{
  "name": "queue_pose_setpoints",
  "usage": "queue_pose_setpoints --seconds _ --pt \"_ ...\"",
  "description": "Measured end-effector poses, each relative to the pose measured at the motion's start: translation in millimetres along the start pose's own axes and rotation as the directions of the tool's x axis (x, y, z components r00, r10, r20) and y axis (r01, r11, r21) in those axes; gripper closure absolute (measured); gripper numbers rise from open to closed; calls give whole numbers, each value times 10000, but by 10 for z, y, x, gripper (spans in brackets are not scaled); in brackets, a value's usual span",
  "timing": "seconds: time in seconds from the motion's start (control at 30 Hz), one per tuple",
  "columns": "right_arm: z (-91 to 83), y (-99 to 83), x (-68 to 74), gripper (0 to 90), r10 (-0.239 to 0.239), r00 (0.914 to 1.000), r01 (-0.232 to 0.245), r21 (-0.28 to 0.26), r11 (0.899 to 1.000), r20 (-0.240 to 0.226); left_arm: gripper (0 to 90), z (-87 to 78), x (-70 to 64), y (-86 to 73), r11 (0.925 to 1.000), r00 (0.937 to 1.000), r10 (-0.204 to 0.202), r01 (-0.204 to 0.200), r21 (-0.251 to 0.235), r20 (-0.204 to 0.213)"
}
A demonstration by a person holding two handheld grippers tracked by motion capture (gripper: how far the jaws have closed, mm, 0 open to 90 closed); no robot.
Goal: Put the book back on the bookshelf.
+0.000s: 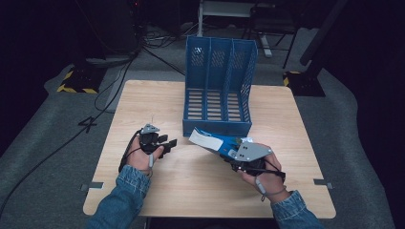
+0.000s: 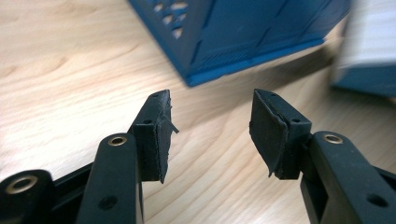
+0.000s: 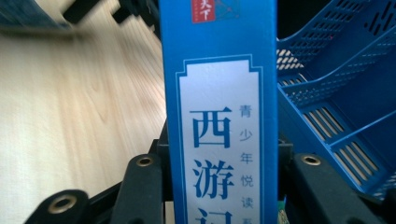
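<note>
Right gripper (image 1: 228,153) clamps thin blue book with white spine label (image 3: 219,116), centre frame.
Left gripper (image 2: 210,135) jaws open, empty; book's lower spine cut off; blue plastic three-slot file rack (image 1: 217,86) behind.

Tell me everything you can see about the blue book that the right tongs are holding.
The blue book is a slim volume with a glossy blue cover and a white label panel printed with blue Chinese characters; a small red mark sits near its far end. The right tongs are shut on one end, jaws pressing on both sides. It is held off the wooden table, tilted, its free end pointing toward the blue file rack, just in front of the rack's low front edge.
</note>
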State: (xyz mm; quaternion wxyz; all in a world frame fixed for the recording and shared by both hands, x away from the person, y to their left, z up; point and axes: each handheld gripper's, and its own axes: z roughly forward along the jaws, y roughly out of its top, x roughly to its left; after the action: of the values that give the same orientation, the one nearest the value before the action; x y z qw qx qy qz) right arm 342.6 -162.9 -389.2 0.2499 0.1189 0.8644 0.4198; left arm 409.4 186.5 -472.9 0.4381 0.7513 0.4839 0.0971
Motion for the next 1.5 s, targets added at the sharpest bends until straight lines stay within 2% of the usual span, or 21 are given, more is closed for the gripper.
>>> queue_pose_setpoints --seconds 0.23,0.43,0.47,0.5,0.53,0.6,0.73,0.77,0.8,0.83,0.87,0.9,1.03,1.13,1.23,1.37,1.4,1.5 --pt "-167 -66 -160 616 657 9967 -692 -743 9948 -476 490 36 83 -43 9995 9992 -82 94 287 -385" --pt "-311 -101 -305 617 1425 9876 -1499 -1282 9803 -650 467 51 106 -97 9950 9951 496 -418 906 -855" --pt "-333 -101 -328 617 1551 9860 -1622 -1370 9772 -612 455 45 129 -118 9910 9916 808 -690 1145 -1014" --pt "-366 -98 -362 617 1708 9837 -1773 -1442 9735 -561 440 40 137 -136 9885 9894 904 -752 1310 -1138" --pt "-383 -95 -385 617 1749 9832 -1810 -1509 9718 -524 432 29 155 -160 9869 9856 1082 -907 1333 -1302" --pt "-408 -80 -420 617 1876 9814 -1916 -1581 9687 -402 402 5 194 -205 9859 9824 1141 -935 1389 -1480" --pt "-430 -45 -456 617 1858 9822 -1879 -1636 9685 -282 356 -26 280 -273 9802 9729 1615 -1387 1413 -1653" --pt "-431 -42 -466 617 1877 9818 -1899 -1664 9676 -288 351 -25 285 -287 9810 9718 1631 -1414 1326 -1705" --pt "-432 -40 -473 617 1933 9807 -1955 -1680 9662 -296 343 -38 302 -296 9783 9679 1800 -1575 1349 -1755" --pt "-432 -40 -473 617 1933 9807 -1955 -1680 9662 -296 336 -38 302 -296 9783 9679 1800 -1575 1349 -1755" --pt "-434 -40 -488 617 2030 9785 -2061 -1713 9634 -355 336 -49 314 -308 9769 9652 1879 -1644 1366 -1819" --pt "-435 -38 -502 617 2113 9768 -2143 -1772 9606 -361 310 -47 322 -318 9782 9651 1848 -1624 1296 -1854" --pt "-452 5 -528 618 2136 9763 -2165 -1778 9600 -354 211 -41 350 -320 9829 9656 1575 -1330 1275 -2068" --pt "-477 53 -562 617 2197 9746 -2240 -1858 9567 -437 192 -38 350 -320 9828 9649 1575 -1323 1292 -2101" --pt "-485 84 -617 617 2427 9675 -2519 -1910 9487 -706 163 -30 347 -314 9803 9672 1625 -1356 1439 -1955" --pt "-474 137 -661 617 2430 9657 -2565 -1939 9469 -912 142 -26 345 -311 9792 9665 1678 -1407 1459 -1943" --pt "-471 148 -679 617 2473 9637 -2629 -1954 9448 -1007 142 -22 343 -312 9793 9667 1679 -1410 1453 -1934" --pt "-471 156 -771 617 2790 9503 -3038 -2152 9281 -1381 118 -17 344 -310 9772 9654 1773 -1496 1506 -1912"
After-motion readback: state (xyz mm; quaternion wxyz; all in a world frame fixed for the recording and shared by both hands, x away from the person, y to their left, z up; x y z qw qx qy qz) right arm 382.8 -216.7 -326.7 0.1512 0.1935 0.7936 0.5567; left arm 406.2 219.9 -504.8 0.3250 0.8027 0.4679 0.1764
